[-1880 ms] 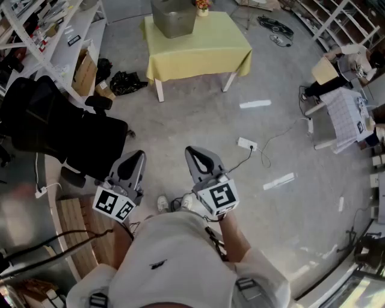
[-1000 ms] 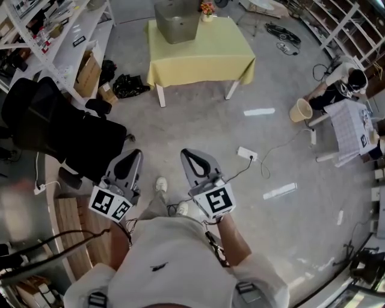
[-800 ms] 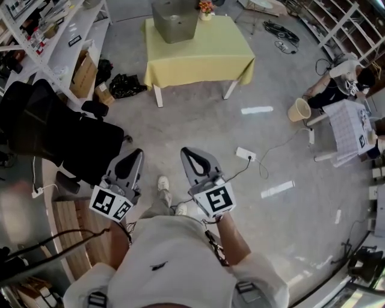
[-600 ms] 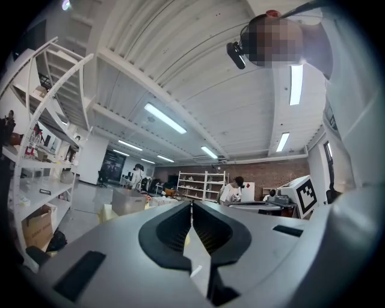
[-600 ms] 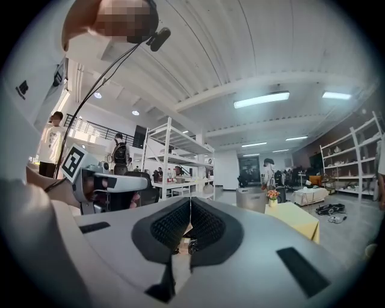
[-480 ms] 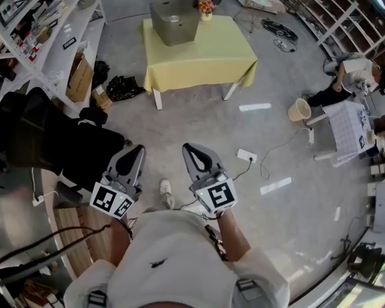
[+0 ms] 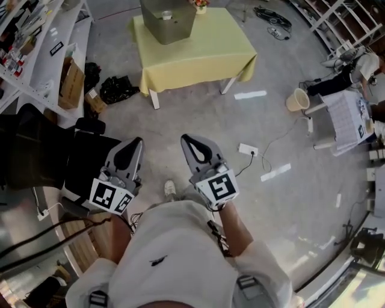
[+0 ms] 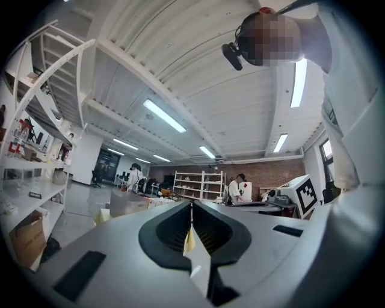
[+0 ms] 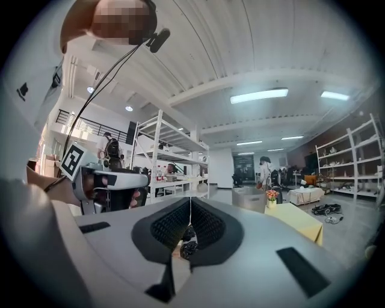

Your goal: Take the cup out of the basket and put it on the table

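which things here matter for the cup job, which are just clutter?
Job: grey basket on the yellow table; left gripper and right gripper, both with jaws together and empty. The cup itself cannot be made out.

Lying about: beige bucket, power strip, black chair, cardboard box, flowers.

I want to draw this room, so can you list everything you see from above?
table: one, yellow cloth, far end of the floor
basket: one, grey, on the table
flowers: one small bunch, orange, beside the basket
shelves: white, far left
cardboard box: one, brown, by the shelves
bag: one, black, floor left of the table
chair: one, black, left
bucket: one, beige, floor at right
power strip: one, white, mid floor
shoe: one, white, between the tools
left tool: one, grey, shut, empty
right tool: one, grey, shut, empty
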`<state>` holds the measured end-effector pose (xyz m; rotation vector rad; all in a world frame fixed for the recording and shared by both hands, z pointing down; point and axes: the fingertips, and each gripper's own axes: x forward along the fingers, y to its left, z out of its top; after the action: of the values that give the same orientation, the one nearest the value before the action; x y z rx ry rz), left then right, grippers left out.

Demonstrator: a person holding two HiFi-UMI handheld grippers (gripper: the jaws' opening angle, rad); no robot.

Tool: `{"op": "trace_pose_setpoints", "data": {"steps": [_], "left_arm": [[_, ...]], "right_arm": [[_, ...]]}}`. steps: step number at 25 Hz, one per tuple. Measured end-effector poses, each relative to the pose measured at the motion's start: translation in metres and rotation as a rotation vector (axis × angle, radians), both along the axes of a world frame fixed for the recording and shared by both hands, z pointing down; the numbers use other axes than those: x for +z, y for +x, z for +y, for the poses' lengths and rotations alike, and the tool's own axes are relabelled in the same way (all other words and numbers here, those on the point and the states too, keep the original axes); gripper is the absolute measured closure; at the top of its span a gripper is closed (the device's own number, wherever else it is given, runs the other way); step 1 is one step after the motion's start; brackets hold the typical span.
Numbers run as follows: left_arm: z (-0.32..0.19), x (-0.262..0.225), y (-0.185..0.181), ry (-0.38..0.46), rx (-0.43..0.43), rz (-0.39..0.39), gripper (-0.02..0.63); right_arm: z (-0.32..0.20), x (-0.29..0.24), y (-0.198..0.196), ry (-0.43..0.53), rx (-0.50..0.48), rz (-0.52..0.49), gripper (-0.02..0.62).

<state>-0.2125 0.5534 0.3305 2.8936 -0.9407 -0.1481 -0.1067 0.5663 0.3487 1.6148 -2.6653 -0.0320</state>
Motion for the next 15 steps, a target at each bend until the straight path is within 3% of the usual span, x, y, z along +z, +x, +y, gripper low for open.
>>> {"op": "trace_pose_setpoints", "data": {"steps": [15], "left_arm": [[-0.127, 0.005, 0.058, -0.029, -0.023, 0.029, 0.589]], "right_arm": [[-0.135, -0.001, 0.054, 0.018, -0.052, 0.007, 0.586]]}}
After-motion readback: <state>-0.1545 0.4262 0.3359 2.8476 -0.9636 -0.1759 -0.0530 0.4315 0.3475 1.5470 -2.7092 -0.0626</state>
